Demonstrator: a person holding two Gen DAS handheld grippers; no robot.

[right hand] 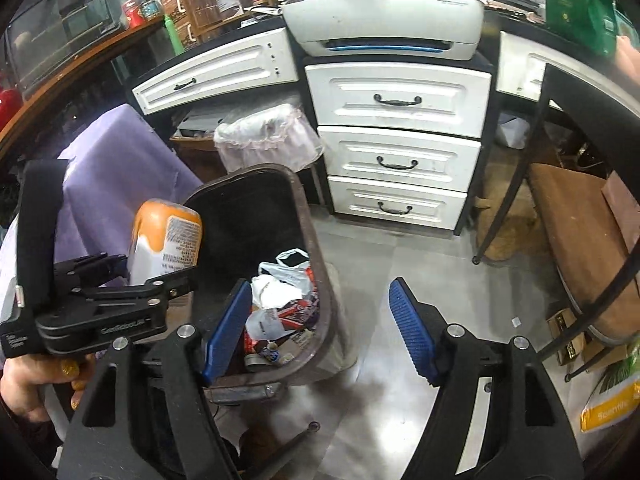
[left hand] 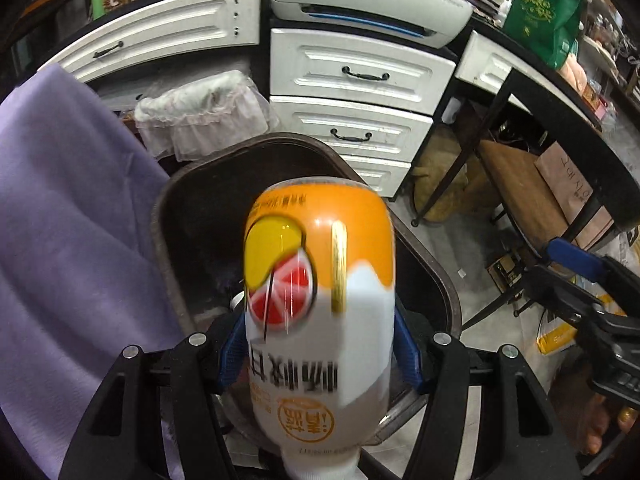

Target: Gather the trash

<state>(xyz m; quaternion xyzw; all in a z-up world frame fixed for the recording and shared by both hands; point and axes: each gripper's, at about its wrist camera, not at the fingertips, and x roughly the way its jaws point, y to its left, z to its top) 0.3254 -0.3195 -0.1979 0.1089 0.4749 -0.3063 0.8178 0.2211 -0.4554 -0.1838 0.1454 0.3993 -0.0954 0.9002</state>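
Both wrist views looked steeply down past their own tongs, close above the brown bin [left hand: 436, 264], seemingly sharing white drawers [right hand: 396, 100] beyond.

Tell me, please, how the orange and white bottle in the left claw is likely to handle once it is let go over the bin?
The bottle has a glossy, rounded body, so it could slip between the left claw's blue pads. It looks like thin plastic, probably light. Dropped, it should land softly on the crumpled wrappers in the bin.

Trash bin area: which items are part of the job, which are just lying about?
In the job:
- orange-and-white bottle, held in left tongs
- brown trash bin, litter inside
- right tongs, open

Lying about:
- printer
- white drawers
- purple cloth
- green bag
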